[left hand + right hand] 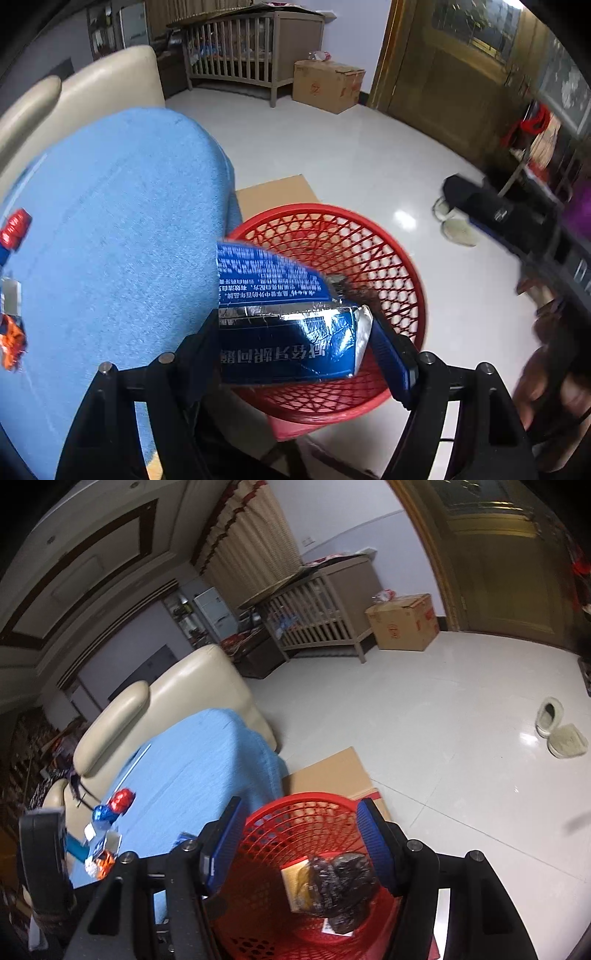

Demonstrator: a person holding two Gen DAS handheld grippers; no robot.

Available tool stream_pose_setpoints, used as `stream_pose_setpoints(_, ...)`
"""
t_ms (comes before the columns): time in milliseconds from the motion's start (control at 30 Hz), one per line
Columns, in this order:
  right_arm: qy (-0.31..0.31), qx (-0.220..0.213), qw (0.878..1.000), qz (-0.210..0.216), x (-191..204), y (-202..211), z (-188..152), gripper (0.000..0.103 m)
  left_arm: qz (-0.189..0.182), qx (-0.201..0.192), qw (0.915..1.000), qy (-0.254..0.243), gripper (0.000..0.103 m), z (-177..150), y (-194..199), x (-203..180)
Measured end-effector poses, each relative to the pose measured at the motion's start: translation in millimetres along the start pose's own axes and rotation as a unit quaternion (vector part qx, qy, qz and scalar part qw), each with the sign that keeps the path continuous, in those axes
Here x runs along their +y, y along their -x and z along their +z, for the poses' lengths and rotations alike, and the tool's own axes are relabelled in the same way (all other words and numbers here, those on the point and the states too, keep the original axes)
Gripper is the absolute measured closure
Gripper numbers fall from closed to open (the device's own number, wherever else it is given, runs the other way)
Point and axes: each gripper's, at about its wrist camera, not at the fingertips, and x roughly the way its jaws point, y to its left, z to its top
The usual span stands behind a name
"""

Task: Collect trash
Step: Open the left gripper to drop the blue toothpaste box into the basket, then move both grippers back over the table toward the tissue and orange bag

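While the round red plastic lattice basket stands on the floor beside the blue-covered seat, the left gripper hangs over it, jaws opening, a shiny blue foil toothpaste carton lying crosswise between them, long axis left-to-right. Right gripper gapes empty.

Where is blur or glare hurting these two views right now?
Left wrist view: the other black handheld gripper at right is motion-smeared; the shiny blue foil-lined carton stays sharp, its foil glinting. Right wrist view: mostly crisp; window glare on the glossy white tile floor.
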Motion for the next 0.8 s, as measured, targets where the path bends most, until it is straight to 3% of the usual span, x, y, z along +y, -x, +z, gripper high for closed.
stream_pose_setpoints(200,0.017,-0.012,1.000,0.003,15.8,6.9,4.2,0.037,-0.055,-0.007,0.9972,0.050,0.020,9.2,-3.9,10.5)
stream_pose_setpoints(367,0.016,-0.016,1.000,-0.001,13.4,11.9,5.3,0.037,-0.061,-0.013,0.9962,0.061,0.020,11.8,-0.2,17.5)
stream_pose_setpoints(633,0.020,0.011,1.000,0.011,18.0,0.4,-2.9,0.037,-0.006,-0.067,0.9968,0.044,0.020,-1.1,35.5,39.9)
stream_pose_setpoints(800,0.037,0.040,0.998,0.023,32.2,-12.3,-15.0,0.037,0.037,-0.084,0.9926,0.080,0.020,-23.3,54.6,82.6)
